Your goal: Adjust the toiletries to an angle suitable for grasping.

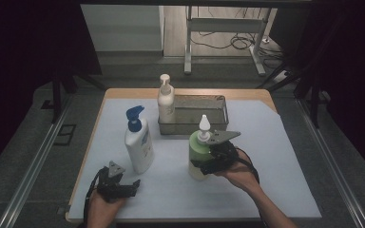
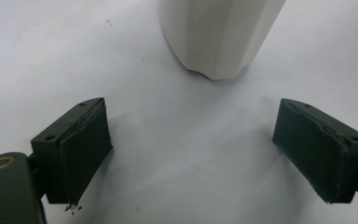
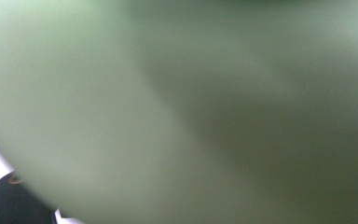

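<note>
Right hand-held gripper (image 1: 208, 159) around green bottle (image 1: 197, 154)

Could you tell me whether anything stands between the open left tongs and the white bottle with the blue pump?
Nothing visible does: only bare white table cover lies between the left tongs and the white bottle.

Left gripper (image 1: 128, 184): black body, grey three-cornered plate on top, black cable looping back past the wrist. In the left gripper view, two black block jaws with dark rubber pads (image 2: 81, 149), worn and frayed at the edges; small screw holes in the jaw blocks; a brass-coloured ring set in the housing at lower left.

Right gripper (image 1: 204, 164): black body, grey three-cornered plate with holes, black cable.

Forearms: bare, no sleeves visible.
</note>
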### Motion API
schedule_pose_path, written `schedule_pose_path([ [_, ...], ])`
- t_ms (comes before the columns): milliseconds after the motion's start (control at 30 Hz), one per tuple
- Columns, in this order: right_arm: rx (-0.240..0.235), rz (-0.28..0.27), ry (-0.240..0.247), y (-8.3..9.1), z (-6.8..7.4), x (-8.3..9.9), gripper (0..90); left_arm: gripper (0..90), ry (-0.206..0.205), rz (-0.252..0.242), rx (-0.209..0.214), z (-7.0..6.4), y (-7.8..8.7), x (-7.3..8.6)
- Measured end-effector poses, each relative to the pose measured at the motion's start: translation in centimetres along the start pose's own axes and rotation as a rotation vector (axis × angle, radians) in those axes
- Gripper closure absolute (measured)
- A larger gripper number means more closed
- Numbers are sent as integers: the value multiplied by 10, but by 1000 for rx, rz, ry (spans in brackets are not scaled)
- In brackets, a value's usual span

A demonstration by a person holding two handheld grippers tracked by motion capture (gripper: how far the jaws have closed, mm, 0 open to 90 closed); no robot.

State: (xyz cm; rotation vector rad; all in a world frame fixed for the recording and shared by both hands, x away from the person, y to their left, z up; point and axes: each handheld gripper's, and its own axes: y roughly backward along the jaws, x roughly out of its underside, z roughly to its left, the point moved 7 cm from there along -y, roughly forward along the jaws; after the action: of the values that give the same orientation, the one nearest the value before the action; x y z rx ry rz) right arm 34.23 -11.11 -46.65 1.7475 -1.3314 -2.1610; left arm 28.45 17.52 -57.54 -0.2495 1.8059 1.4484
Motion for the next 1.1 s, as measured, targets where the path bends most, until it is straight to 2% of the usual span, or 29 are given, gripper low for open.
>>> schedule_pose_path([
  [233, 7, -13, -14, 6, -4, -12, 128, 106, 0, 0, 0, 0, 0, 0],
  [633, 38, -34, -39, 12, -20, -38, 128, 106, 0, 0, 0, 0, 0, 0],
  [967, 60, -56, -58, 19, -32, -66, 128, 106, 0, 0, 0, 0, 0, 0],
  [1100, 84, -63, -62, 21, -39, -79, 129, 106, 1, -2, 1, 0, 0, 0],
])
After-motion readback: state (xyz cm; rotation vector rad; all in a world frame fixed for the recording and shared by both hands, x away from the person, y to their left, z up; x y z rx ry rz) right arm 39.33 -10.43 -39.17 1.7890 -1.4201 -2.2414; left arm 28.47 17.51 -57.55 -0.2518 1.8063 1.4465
